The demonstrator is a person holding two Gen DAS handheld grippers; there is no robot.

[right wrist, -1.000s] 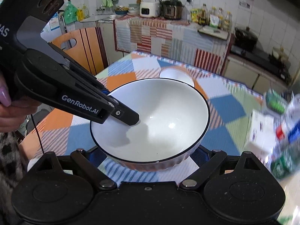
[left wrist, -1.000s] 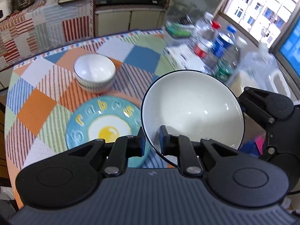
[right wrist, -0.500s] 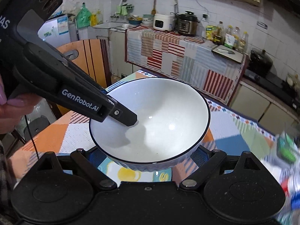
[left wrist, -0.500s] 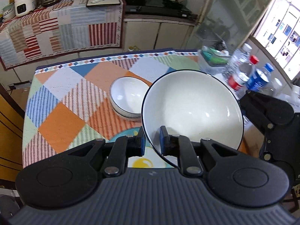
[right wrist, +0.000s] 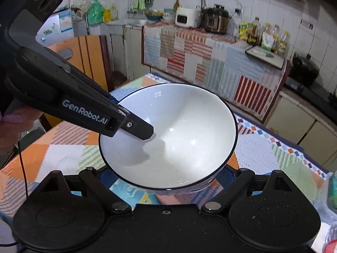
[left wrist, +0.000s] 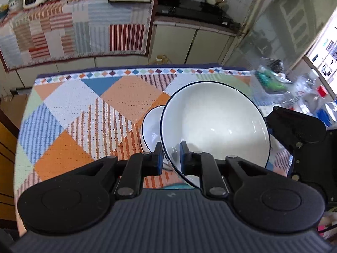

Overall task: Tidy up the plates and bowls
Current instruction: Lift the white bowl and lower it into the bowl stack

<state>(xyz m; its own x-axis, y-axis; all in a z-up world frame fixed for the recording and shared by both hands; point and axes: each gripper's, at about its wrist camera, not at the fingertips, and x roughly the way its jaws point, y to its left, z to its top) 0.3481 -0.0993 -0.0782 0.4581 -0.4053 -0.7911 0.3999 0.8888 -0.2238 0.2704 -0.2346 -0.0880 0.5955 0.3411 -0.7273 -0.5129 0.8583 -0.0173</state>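
A large white bowl (left wrist: 214,126) with a dark rim hangs tilted over the patchwork tablecloth (left wrist: 73,116). My left gripper (left wrist: 170,156) is shut on its near rim, one finger inside and one outside. In the right wrist view the same bowl (right wrist: 179,130) sits between the wide-spread jaws of my right gripper (right wrist: 166,177), whose blue pads press its outer wall. A smaller white bowl (left wrist: 150,126) stands on the table right behind the large one, partly hidden by it. Under the large bowl a blue plate (right wrist: 137,194) with yellow letters shows.
A clear plastic box (left wrist: 269,82) and several bottles (left wrist: 316,99) crowd the table's right side. A counter draped in striped cloth (left wrist: 84,31) runs behind the table. A wooden chair (right wrist: 84,59) stands at the table's far left. A hand (right wrist: 12,122) holds the left gripper.
Both grippers have carried the large bowl across the table and slightly down. The small bowl, once far to the left, now sits just behind it. The blue plate has slipped underneath.
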